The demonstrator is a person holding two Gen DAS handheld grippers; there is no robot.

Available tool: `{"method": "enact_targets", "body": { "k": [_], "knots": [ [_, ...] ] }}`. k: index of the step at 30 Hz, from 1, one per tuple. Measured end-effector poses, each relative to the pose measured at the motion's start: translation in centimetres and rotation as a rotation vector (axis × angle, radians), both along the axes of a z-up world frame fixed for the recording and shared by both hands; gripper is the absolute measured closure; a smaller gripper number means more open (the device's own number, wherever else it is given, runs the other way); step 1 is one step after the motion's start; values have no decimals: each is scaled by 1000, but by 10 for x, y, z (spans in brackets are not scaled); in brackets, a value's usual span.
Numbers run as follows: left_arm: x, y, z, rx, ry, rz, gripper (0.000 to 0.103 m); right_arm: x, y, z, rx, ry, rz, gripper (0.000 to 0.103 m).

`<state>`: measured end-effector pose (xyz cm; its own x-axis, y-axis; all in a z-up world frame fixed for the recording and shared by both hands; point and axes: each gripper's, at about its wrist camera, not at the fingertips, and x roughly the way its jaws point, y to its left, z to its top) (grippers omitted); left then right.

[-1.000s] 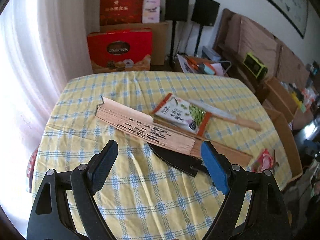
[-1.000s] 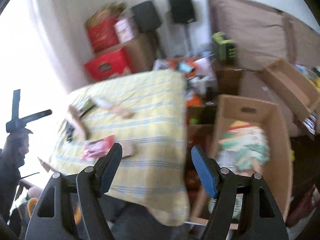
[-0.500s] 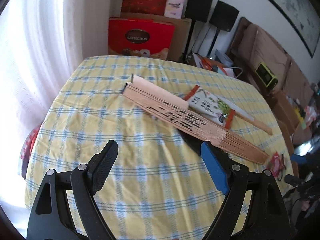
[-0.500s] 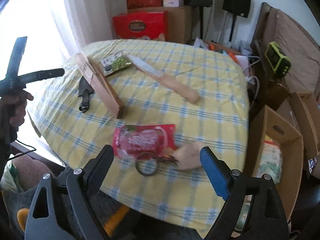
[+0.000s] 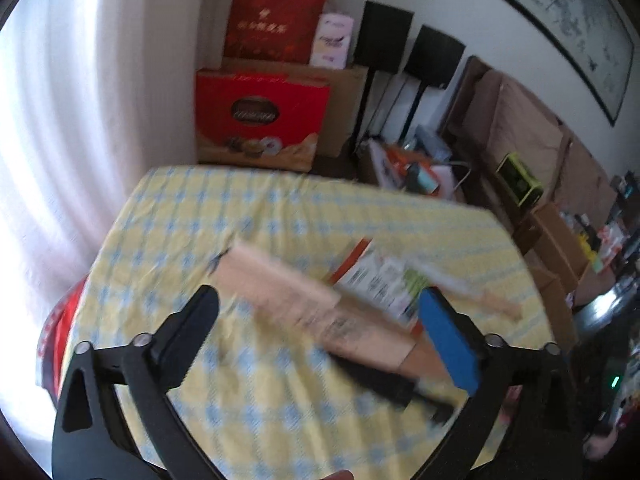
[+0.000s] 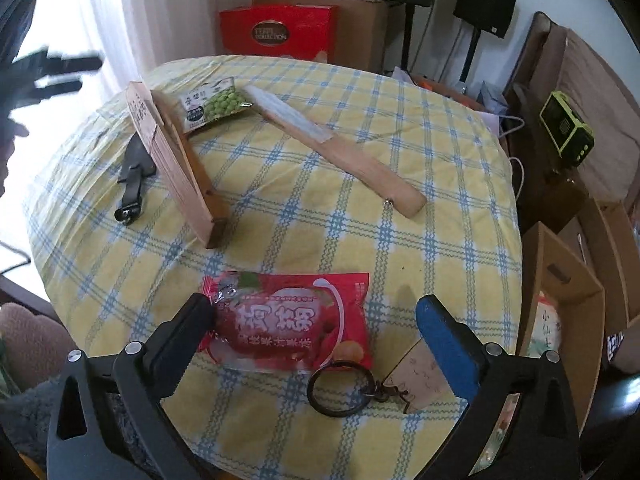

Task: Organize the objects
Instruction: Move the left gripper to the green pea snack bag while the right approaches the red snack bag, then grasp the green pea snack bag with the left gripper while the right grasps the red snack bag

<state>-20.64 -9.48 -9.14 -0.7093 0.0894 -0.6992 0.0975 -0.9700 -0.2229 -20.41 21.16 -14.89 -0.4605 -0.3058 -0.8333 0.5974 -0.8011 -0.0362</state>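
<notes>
A: Right gripper (image 6: 314, 322) opening, jaws straddling red snack pouch (image 6: 288, 322) at lower centre, not clamping

B: Left gripper (image 5: 320, 312) opening over folded fan (image 5: 312, 308) mid-frame, empty; risking snagging key ring (image 6: 340, 388) beside pouch

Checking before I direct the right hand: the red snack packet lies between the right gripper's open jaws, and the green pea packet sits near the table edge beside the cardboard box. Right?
Partly. The right wrist view shows the red snack packet between the opening jaws of the right gripper, but the green pea packet lies at the far side of the table, against the folded wooden fan.
</notes>
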Motion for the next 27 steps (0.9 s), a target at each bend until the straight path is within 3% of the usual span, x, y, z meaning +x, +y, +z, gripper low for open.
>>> {"method": "enact_targets", "body": {
  "k": [5,8,13,14,15,19,27],
  "knots": [
    [-52,40,-13,-71,-117,-100,0,6,-7,1,-7,-15,35,4],
    [-68,65,-33,-58,-217,-135,0,11,-10,3,-30,-3,60,17],
    [-84,87,-48,-64,-244,-129,0,13,-10,4,-48,7,73,24],
    [-88,89,-51,-69,-254,-127,0,14,-9,5,-50,10,74,27],
    [-93,91,-54,-74,-267,-123,0,14,-9,5,-52,13,75,37],
    [-108,94,-68,-85,-321,-112,0,13,-7,7,-72,13,71,39],
    [-107,93,-74,-140,-320,-122,0,16,-2,10,-110,6,60,39]
  ]
}}
